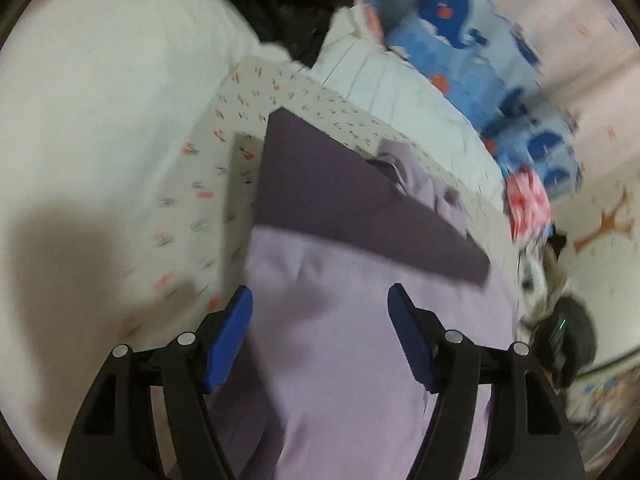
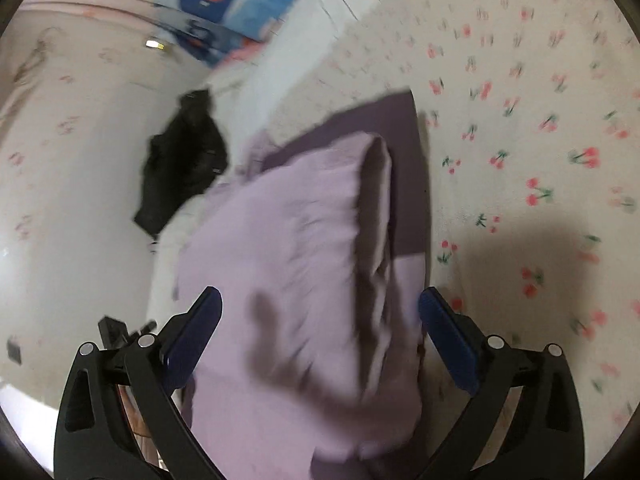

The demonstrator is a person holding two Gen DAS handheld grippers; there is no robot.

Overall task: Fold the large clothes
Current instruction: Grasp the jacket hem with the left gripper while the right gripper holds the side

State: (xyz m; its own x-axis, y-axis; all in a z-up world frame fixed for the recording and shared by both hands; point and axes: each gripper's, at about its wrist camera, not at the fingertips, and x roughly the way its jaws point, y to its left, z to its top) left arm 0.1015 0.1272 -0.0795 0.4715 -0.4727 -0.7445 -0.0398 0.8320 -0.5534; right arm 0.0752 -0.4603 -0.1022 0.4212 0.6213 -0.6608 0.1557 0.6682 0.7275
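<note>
Left wrist: left hand-held gripper [image 1: 320,336] agape over lilac garment [image 1: 340,360]; right hand-held gripper [image 2: 320,340] wide, empty.

garment [image 1: 360,320] on the bed [image 1: 192,200], folded part [image 2: 288,240] on top | sheet [image 2: 520,140] under garment and to its right | black cloth [image 2: 180,168] left of garment, at the bed's edge | patterned quilt [image 1: 460,52] beyond garment, far side

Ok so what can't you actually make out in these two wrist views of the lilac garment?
- Lilac garment: left wrist view, near edge cut off by the bottom of the frame and the left gripper.
- Its type: right wrist view, motion blur; folded bulge hides the layers beneath.
- Black item: right wrist view, too blurred to identify.
</note>
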